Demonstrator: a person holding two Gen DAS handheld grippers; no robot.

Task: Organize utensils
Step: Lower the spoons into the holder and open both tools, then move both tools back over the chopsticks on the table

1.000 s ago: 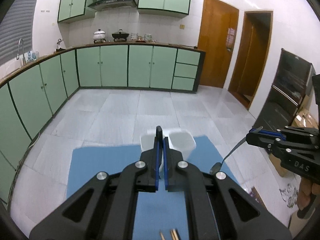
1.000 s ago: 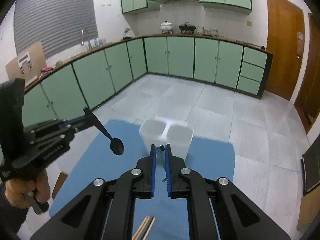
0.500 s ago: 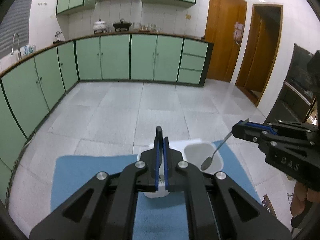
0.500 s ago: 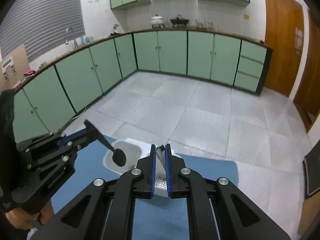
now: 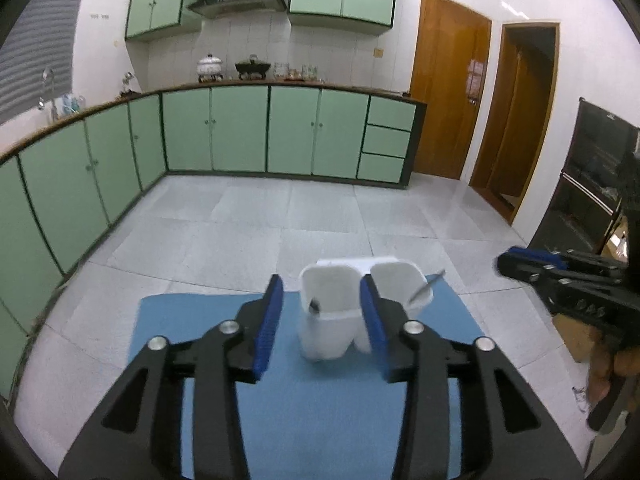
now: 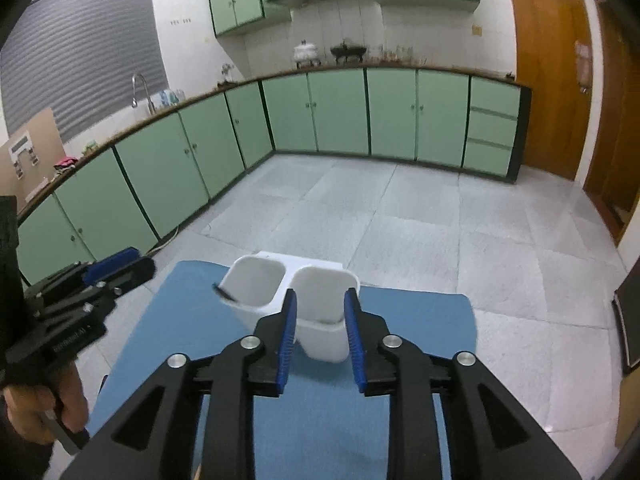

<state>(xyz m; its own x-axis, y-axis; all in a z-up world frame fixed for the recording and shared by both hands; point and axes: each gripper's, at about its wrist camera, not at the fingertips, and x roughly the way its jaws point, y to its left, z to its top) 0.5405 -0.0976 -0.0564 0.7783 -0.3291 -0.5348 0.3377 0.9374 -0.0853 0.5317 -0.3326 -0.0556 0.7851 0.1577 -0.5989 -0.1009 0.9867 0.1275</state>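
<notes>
- a white two-compartment utensil holder (image 5: 336, 320) is standing on a blue mat (image 5: 288, 408), just ahead of both pairs of tongs.
- a black spoon (image 5: 315, 306) is sitting inside the holder's left compartment, leaning on its near wall; seen from the left gripper (image 5: 320, 312), it is lying just past the gap between the blue pads and free of them.
- a metal spoon (image 5: 425, 289) is sitting in the right compartment with its handle sticking out over the rim toward the right gripper (image 6: 320, 326).
- the left gripper's tongs are opening, standing apart with nothing pressed between them; the left compartment is showing in the gap beyond the tips.
- the right gripper's tongs are opening too, apart and clamping nothing; the right compartment is showing between the tips, and whether the pads are touching its walls i cannot tell.
- in the right wrist view, the black spoon's handle (image 6: 224, 292) is poking over the left compartment's rim, to the left of the tongs.
- a hand (image 6: 38, 412) is holding the left gripper's grip at the far left.
</notes>
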